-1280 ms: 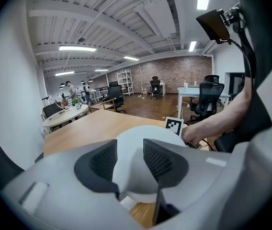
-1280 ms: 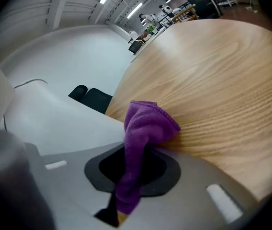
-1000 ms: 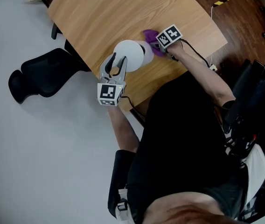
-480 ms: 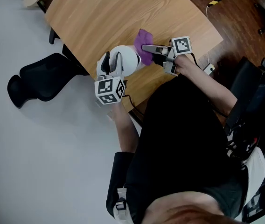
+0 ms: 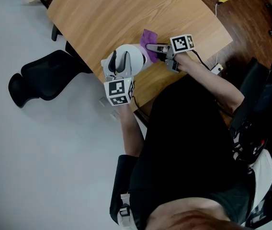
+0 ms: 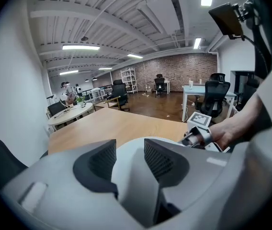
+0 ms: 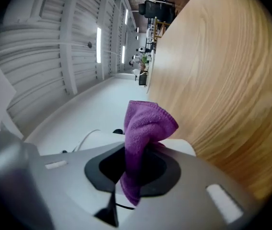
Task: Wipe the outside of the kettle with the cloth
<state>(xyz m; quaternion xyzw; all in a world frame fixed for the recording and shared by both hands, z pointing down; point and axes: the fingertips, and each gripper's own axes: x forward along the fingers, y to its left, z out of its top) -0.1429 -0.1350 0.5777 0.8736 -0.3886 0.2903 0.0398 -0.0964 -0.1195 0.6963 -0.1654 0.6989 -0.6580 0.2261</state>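
A white kettle [image 5: 135,56] stands near the front edge of the wooden table [image 5: 107,13]. My left gripper [image 5: 119,64] comes from the near side, with the kettle's white handle [image 6: 132,178] between its two pads. The jaws are opening slightly, and the pads still touch the handle. My right gripper [image 5: 150,48] lies about level and is shut on a purple cloth [image 5: 148,37]. The cloth rests against the kettle's right side. In the right gripper view the cloth [image 7: 145,126] bunches up out of the jaws, with the kettle's white body [image 7: 185,147] just behind.
A black office chair [image 5: 42,75] stands on the grey floor left of the table. A cable [image 5: 205,59] runs off the table's right corner. Dark gear [image 5: 258,104] sits at my right. The table's far part is bare wood [image 7: 222,71].
My right gripper rose from the tabletop and turned from pointing down to about level, bringing the cloth up against the kettle's side. The left gripper kept the handle and shifted slightly.
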